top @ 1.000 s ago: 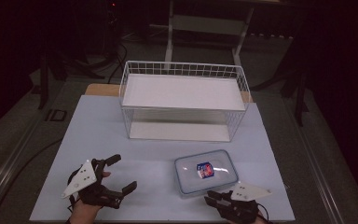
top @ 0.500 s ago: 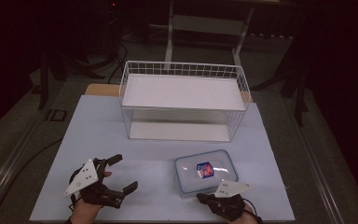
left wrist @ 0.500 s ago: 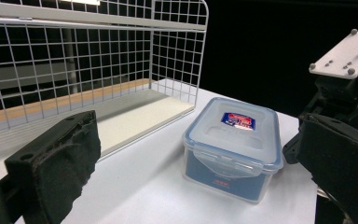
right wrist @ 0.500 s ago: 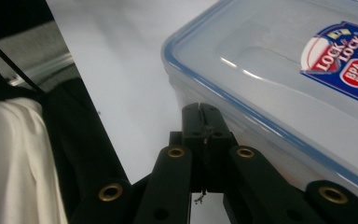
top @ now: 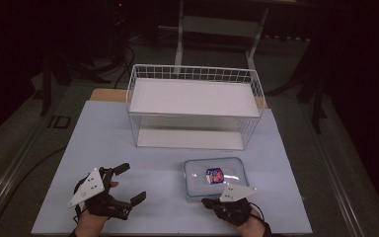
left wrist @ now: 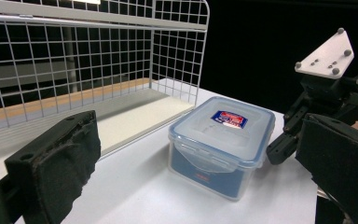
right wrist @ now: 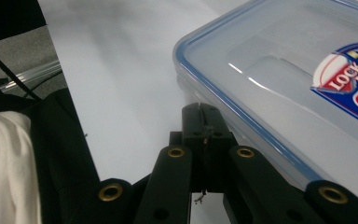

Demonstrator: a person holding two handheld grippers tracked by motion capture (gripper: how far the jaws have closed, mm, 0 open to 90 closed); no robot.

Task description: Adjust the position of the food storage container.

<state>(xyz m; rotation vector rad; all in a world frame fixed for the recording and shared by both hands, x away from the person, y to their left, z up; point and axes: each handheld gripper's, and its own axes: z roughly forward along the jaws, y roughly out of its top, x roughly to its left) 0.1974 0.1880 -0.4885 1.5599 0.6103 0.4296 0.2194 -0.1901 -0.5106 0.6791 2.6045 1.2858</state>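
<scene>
Two handheld grippers are seen at the near edge of a white table (top: 103, 143). The left gripper (top: 128, 183) is held wide open, empty. The right gripper (right wrist: 204, 122) is closed completely, nothing clamped, its tip just beside a lidded plastic container (top: 215, 177) set in front of a wire basket (top: 193, 79)

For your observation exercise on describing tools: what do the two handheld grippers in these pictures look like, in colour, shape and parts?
Both are black. The left gripper has two arms ending in thick, rough black foam pads. The right gripper has black linkage bars fixed with brass-coloured rivets. Each carries a pale grey three-cornered plate on top, studded with small screws. A black cable trails from the right one.
</scene>
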